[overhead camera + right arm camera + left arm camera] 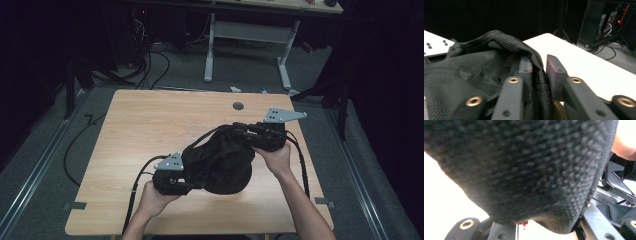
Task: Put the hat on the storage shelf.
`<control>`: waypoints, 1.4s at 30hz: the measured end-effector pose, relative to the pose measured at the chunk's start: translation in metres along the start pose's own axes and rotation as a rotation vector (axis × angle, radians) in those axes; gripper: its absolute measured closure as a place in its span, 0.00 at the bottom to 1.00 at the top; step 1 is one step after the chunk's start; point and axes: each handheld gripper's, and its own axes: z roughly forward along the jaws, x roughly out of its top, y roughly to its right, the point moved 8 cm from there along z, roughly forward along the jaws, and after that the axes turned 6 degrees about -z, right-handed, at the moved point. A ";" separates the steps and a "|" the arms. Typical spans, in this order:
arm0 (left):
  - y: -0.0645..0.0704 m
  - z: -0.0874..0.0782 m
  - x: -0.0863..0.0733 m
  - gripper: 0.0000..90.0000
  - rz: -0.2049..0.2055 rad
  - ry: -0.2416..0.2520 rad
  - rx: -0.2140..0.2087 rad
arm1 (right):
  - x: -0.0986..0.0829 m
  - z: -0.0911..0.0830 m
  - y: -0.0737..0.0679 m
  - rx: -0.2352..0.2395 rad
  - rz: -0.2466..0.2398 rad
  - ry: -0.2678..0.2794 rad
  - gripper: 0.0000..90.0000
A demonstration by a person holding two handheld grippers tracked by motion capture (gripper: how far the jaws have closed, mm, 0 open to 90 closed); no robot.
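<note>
Soft, light black mesh bag (220,162) sags over the table (140,130); right tongs (539,72) pinch its hem, left tongs' (172,181) grip can't be told; hold seams

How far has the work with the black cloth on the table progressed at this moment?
Done: both grips look taken. The right hand-held gripper has a fold of the black cloth between its jaws, and the left hand-held gripper sits at the cloth's other end, cloth covering its jaws. In hand: the cloth hangs bunched between them above the wooden table. Left: probably spreading or folding it; it is still crumpled, not flat.
</note>
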 end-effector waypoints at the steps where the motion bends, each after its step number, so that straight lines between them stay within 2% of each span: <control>1: 0.000 0.000 0.000 0.76 0.000 0.000 0.000 | 0.000 0.000 0.000 0.000 0.000 0.000 0.78; 8: 0.002 -0.008 0.009 0.77 -0.006 0.050 0.015 | -0.002 -0.007 0.009 -0.034 0.042 -0.008 0.57; 15: 0.001 -0.013 0.018 0.77 0.000 0.082 0.049 | -0.006 -0.019 0.013 -0.060 0.050 -0.021 0.50; 19: -0.004 -0.017 0.025 0.77 -0.018 0.115 0.079 | -0.015 -0.024 0.015 -0.082 0.062 -0.029 0.50; 23: -0.006 -0.017 0.025 0.77 -0.023 0.120 0.096 | -0.025 -0.027 0.019 -0.097 0.083 -0.050 0.49; 25: -0.006 -0.019 0.028 0.77 -0.032 0.133 0.093 | -0.031 -0.028 0.018 -0.117 0.077 -0.064 0.48; 30: -0.006 -0.022 0.031 0.76 -0.029 0.145 0.102 | -0.044 -0.029 0.020 -0.144 0.105 -0.100 0.48; 32: -0.006 -0.023 0.033 0.76 -0.033 0.154 0.107 | -0.046 -0.030 0.020 -0.150 0.110 -0.094 0.48; 33: -0.006 -0.024 0.033 0.76 -0.034 0.153 0.108 | -0.050 -0.029 0.019 -0.153 0.117 -0.100 0.48; 34: -0.006 -0.024 0.034 0.76 -0.034 0.152 0.110 | -0.059 -0.027 0.018 -0.161 0.120 -0.132 0.48; 36: -0.006 -0.024 0.036 0.76 -0.032 0.157 0.120 | -0.064 -0.026 0.017 -0.164 0.125 -0.139 0.48; 37: -0.007 -0.025 0.037 0.76 -0.031 0.159 0.127 | -0.074 -0.024 0.016 -0.168 0.137 -0.158 0.48; 38: -0.007 -0.025 0.037 0.76 -0.031 0.159 0.127 | -0.074 -0.024 0.016 -0.168 0.137 -0.158 0.48; 42: -0.009 -0.025 0.041 0.76 -0.034 0.181 0.163 | -0.099 -0.021 0.014 -0.190 0.155 -0.206 0.49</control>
